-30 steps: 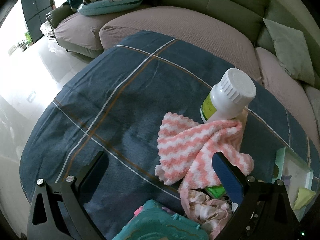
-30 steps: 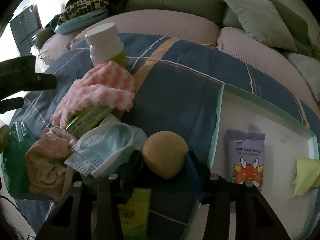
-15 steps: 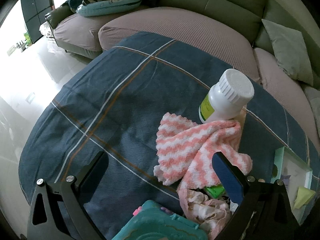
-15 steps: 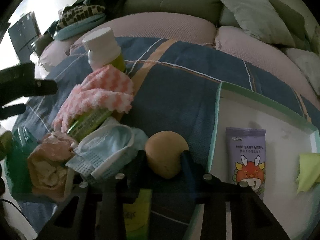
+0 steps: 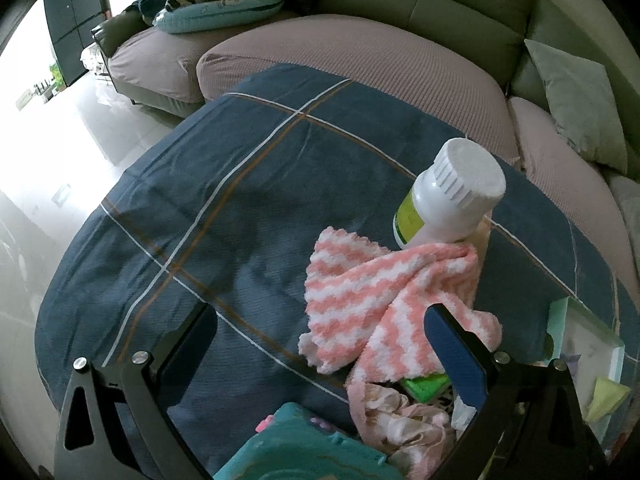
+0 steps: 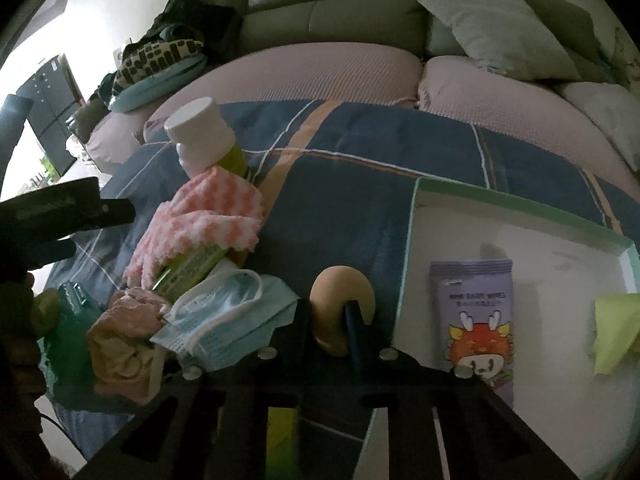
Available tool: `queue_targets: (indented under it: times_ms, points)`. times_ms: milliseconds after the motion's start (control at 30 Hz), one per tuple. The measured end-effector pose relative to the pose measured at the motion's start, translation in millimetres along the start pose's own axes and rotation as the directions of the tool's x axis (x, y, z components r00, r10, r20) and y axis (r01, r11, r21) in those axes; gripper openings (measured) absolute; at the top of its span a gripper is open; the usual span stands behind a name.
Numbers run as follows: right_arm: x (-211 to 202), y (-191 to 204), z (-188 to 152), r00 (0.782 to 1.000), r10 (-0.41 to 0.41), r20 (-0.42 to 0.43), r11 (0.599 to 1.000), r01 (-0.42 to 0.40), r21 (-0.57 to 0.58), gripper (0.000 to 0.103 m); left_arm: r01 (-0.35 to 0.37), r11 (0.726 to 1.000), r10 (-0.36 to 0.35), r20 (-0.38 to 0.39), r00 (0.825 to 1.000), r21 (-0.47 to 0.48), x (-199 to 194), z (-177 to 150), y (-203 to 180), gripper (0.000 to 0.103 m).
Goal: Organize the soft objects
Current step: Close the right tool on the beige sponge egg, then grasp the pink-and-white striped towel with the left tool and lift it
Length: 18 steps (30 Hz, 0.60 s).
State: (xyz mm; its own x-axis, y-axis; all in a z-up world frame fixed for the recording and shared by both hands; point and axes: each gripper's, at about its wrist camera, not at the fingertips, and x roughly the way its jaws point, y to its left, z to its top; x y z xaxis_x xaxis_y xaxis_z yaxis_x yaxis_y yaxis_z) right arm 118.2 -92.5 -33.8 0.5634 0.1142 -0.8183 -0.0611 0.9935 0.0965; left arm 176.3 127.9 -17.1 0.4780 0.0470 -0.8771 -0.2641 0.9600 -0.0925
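Observation:
My right gripper (image 6: 327, 314) is shut on a tan foam ball (image 6: 340, 300), squeezing it out of round just above the blue plaid cloth (image 6: 360, 184), left of the white tray (image 6: 520, 232). A pink-and-white striped towel (image 6: 204, 216) lies by a white bottle (image 6: 204, 136); a blue face mask (image 6: 224, 316) and a pink crumpled cloth (image 6: 120, 336) lie to the left. My left gripper (image 5: 320, 328) is open and empty, with the striped towel (image 5: 376, 300) near its right finger (image 5: 456, 344).
The tray holds a purple baby-wipes pack (image 6: 476, 316) and a yellow-green cloth (image 6: 616, 332). A teal toy case (image 5: 304, 448) sits under the left gripper. A sofa with cushions (image 6: 496, 32) curves behind the table. A green packet (image 6: 192, 264) lies under the towel.
My right gripper has closed on the foam ball, squashing it, and lifted a little. The left gripper has barely moved.

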Motion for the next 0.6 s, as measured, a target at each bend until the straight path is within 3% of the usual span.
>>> queue_targets:
  times_ms: [200,600]
  points:
    - [-21.4,-14.2,5.2,0.998,0.006,0.065,0.999,-0.009,0.051,0.017,0.019,1.000,-0.020,0.041,0.999,0.020,-9.3,0.4,-10.6,0.103]
    - [-47.1,-28.3,11.4,0.990,-0.011,0.139,0.996,-0.002,0.090,0.016,-0.002,0.992,-0.002,0.038,0.999,0.123,3.5,2.7,-55.6,0.102]
